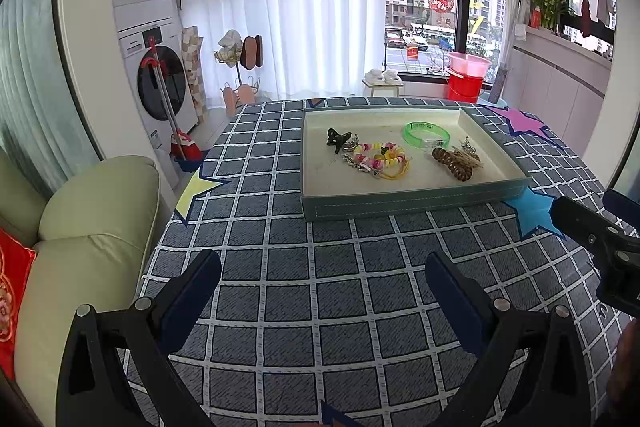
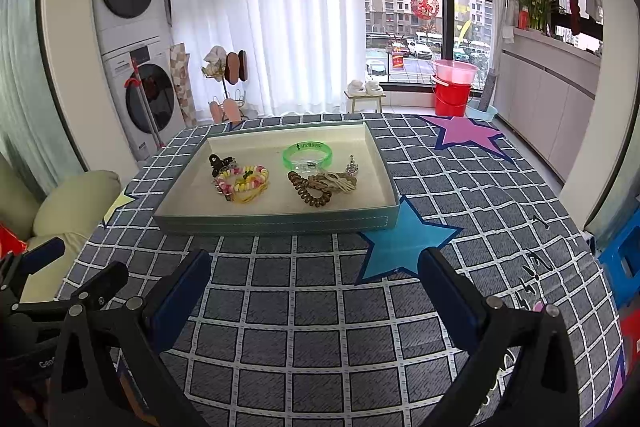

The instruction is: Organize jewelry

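Both grippers stand with their jaws spread wide and nothing between them: the left gripper (image 1: 322, 279) and the right gripper (image 2: 316, 277) each hover over bare checked tablecloth (image 2: 304, 307) on the near part of the table, side by side, the tip of each showing at the edge of the other's view. Ahead of both sets of fingers lies the tray (image 2: 280, 221), a shallow green-grey box with a pale lining, its long side running across the view and its near wall facing the grippers. All the jewelry is already inside it, in two loose heaps. On the left sit a black claw clip (image 2: 218, 163) and, touching it, a pastel beaded bracelet (image 2: 244, 181) tangled with a yellow band; on the right a translucent green bangle (image 2: 307, 154) lies flat, with a brown coil hair tie (image 2: 308, 193) and a tan knotted piece (image 2: 338, 183) pressed together just in front of it, and a small silver charm (image 2: 352, 165) beside them. From the left wrist view the tray sits ahead and slightly to the right; from the right wrist view it sits ahead and to the left, so the left heap looks closer to the left gripper and the right heap to the right. Which pieces are interlocked, and what the small metal bits under the beads are, cannot be made out. A blue star patch (image 2: 404, 243) lies just past the right gripper's fingers, touching the tray's near corner.
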A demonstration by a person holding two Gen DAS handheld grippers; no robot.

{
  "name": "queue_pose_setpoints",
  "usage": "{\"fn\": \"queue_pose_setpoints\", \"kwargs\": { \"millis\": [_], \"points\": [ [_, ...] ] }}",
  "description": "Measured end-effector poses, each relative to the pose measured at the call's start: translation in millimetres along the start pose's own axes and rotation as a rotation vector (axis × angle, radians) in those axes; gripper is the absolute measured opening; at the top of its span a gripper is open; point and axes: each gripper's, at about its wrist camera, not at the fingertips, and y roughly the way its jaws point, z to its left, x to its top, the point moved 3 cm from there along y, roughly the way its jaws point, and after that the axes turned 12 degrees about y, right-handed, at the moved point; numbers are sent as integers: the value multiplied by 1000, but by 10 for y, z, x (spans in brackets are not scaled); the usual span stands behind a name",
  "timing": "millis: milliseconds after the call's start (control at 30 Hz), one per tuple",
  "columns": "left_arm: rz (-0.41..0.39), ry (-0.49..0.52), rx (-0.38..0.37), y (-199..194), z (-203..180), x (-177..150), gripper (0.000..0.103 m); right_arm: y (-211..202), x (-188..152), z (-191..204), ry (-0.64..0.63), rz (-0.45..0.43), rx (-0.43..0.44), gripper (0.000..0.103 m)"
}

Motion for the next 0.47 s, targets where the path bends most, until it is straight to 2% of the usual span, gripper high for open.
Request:
{"fn": "queue_pose_setpoints", "kwargs": {
  "millis": [467],
  "points": [
    [-12, -1, -14, -15, -9, -4, 103, 9, -33, 10, -1, 8, 1, 103]
  ]
}}
